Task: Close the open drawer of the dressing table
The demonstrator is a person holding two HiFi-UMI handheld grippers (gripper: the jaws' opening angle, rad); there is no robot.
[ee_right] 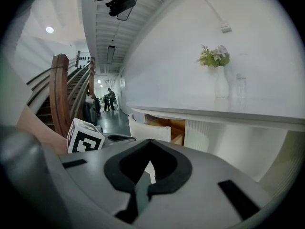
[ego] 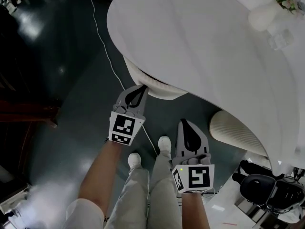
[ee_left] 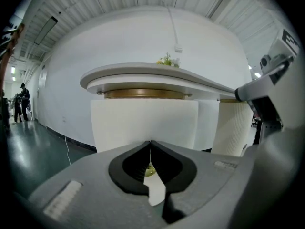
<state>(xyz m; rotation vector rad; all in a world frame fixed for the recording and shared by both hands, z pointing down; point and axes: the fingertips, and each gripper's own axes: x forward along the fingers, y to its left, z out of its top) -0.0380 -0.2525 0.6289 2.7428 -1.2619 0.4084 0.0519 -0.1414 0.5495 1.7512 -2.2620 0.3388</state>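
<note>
The left gripper [ego: 141, 87], fingers together, noses up to the open drawer [ego: 164, 90] at centre frame. The right gripper [ego: 189, 124], fingers also together, hangs lower right, farther off.

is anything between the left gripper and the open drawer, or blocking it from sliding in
Nothing visible. The left gripper, jaws together, sits right at the drawer front with no object between, and nothing shows under the dressing table top.
</note>
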